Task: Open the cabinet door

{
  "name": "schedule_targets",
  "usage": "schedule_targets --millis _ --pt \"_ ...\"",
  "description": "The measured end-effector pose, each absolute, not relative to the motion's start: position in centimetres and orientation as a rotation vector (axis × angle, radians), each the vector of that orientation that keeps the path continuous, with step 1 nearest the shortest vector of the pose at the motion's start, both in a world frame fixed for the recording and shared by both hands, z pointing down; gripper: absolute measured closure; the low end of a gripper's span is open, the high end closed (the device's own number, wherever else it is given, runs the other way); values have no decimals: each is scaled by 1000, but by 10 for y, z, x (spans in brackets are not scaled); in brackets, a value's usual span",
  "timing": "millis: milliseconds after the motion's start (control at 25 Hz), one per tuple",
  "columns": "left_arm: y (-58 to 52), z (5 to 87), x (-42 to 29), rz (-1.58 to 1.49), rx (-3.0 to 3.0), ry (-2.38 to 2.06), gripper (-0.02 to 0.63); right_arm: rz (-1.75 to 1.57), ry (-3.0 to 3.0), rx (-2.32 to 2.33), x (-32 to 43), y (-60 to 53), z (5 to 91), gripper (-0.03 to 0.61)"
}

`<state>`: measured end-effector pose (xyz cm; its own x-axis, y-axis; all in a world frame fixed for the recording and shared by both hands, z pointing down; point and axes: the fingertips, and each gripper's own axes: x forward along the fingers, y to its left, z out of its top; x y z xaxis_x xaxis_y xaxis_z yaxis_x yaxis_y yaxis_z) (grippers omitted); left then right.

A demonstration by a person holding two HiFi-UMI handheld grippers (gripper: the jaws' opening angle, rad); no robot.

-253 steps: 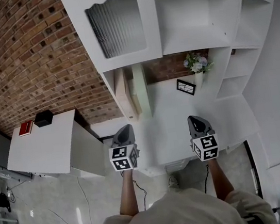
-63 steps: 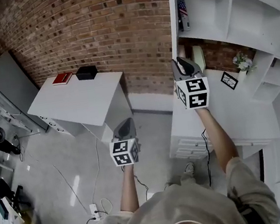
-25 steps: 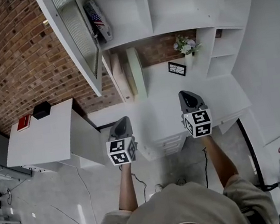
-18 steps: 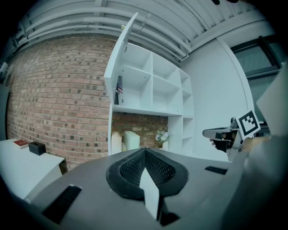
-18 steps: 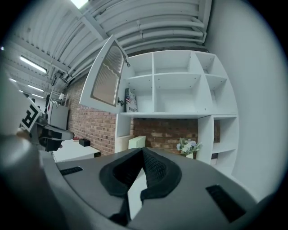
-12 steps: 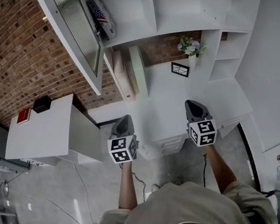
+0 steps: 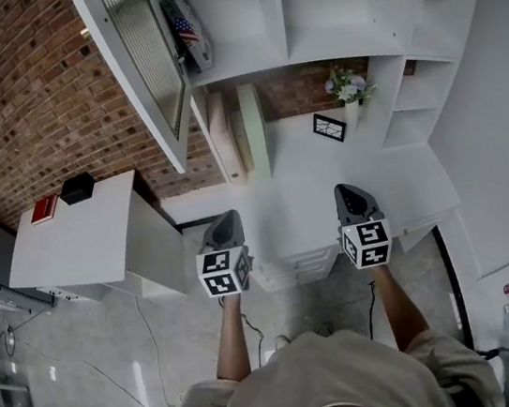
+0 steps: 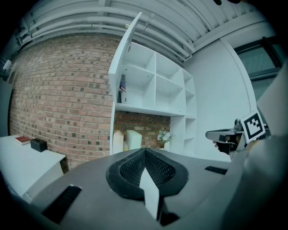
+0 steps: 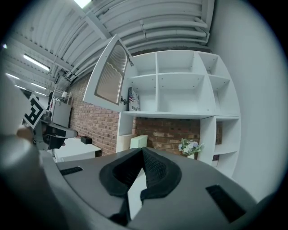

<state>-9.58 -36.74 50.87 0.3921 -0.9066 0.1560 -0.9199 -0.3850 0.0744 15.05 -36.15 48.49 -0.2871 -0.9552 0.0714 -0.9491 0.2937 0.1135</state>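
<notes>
Biggest first: red brick wall (image 7: 18,81) on the left, tall white shelf unit (image 7: 357,2) w/ open cubbies on the right, white desk top (image 7: 391,168) under it, low white side table (image 7: 80,243) off to the left. Task item: white-framed cabinet door (image 7: 142,53) w/ ribbed glass panel, on the unit's top-left cubby. It's swung wide out over the brick side, hinge edge on the shelf, small brass knob (image 7: 84,31) on the free edge, long axis vertical. My right gripper view shows the glass face angled out left; my left gripper view gets it near edge-on. Inside the exposed cubby there's a flag-print box (image 7: 186,30), upright. Key relation: door sits up and ahead-left of both tongs, well apart from each; left gripper (image 7: 226,216) is the nearer one, right gripper (image 7: 345,189) is over the desk front. Both are held low near my operator's body, pointing roughly level at the unit. Jaws: both pairs closed, pads together, nothing between them, touching nothing. My read: door looks fully open, task prob done. If more swing is wanted, the left side is closer to the knob edge.
</notes>
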Motion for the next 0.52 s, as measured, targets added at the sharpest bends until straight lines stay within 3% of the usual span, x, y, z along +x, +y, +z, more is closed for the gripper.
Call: schedule_targets --millis 520 --pt "-366 513 -105 149 2473 -1657 588 -65 -2434 1762 138 -361 489 566"
